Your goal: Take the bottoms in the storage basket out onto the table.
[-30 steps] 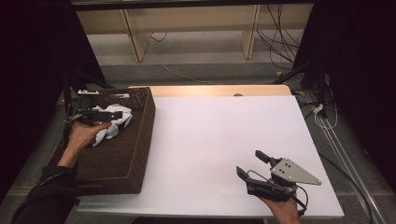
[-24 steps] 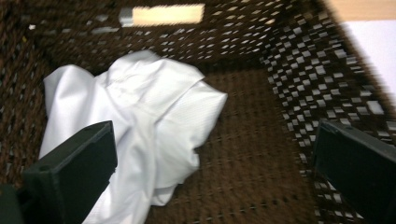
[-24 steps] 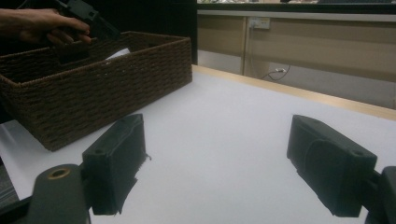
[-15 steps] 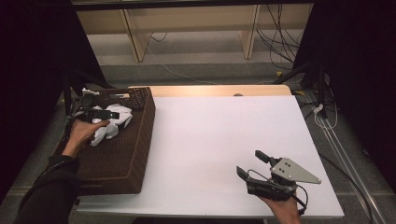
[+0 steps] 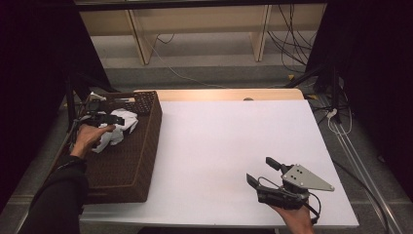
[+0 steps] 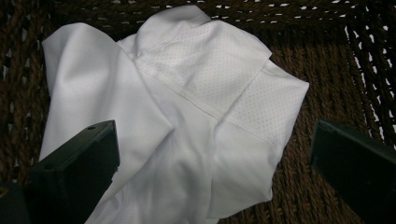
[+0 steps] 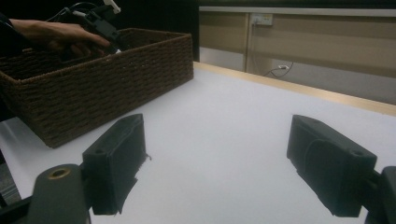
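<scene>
**A:** Where does the crumpled white mesh-panelled garment (image 6: 187, 121) lie?

**B:** Inside the dark brown rectangular woven wicker basket (image 5: 146, 146), at its far end. In the left gripper view it lies bunched on the basket's woven floor, with a stitched seam running across it and a dotted mesh panel towards the upper right.

**A:** And the left gripper (image 5: 109, 118)?

**B:** A person's left hand (image 5: 90, 139) holds it over the far end of the basket, above the cloth. In the left gripper view its two black jaws stand wide apart, one over the lower left of the garment, the other off its right edge over bare wicker. Nothing is pinched between them. Whether the left jaw touches the fabric, I cannot tell.

**A:** The right gripper (image 5: 260, 170)?

**B:** It sits low at the near right of the white rectangular table (image 5: 224, 136), held by the person's right hand (image 5: 297, 219), with its grey three-cornered plate on top. Its jaws are spread too, with bare tabletop between them in the right gripper view. It is well apart from the basket.

**A:** Where does the basket sit?

**B:** On the table's left side, its long wall along the white surface. A dark sleeve (image 5: 58, 195) comes up from the near left edge beside it.
</scene>
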